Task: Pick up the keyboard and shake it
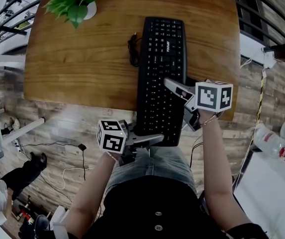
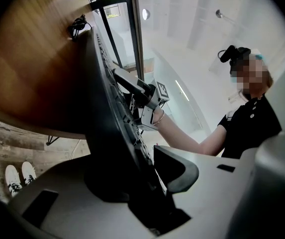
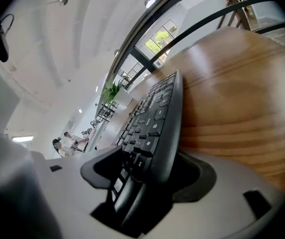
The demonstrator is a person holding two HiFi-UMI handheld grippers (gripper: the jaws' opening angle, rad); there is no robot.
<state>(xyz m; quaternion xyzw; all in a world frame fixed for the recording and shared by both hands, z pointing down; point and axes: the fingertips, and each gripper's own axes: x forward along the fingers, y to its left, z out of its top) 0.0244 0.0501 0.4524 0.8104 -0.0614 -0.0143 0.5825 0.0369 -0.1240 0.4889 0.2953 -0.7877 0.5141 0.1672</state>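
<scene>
Closest in, the left gripper pinches the near left corner of the keyboard, one pad on the keys and the other under the base. The right gripper straddles the right edge with its jaws spread wide. Its key-side pad seems to stand just off the keys, so I judge it clamps nothing. That is my main worry: the near end of the keyboard hangs unsupported past the near edge of the table. If I start a lift or shake with only that one corner truly held, the board would likely twist about it, droop and slide out, so I want the right jaws closed first. Further out, the cable lies bunched just beside the keyboard's left side, and I expect a hard shake could pull it taut or drag it across the wood. The plant at the far left corner sits well apart — a risk only if the cable whips. I cannot make out whether the keyboard's far part rests flat on the table or sits slightly tilted. Nor can I tell how firmly the left's lower pad bears, since the board hides it, or where the cable ends.
</scene>
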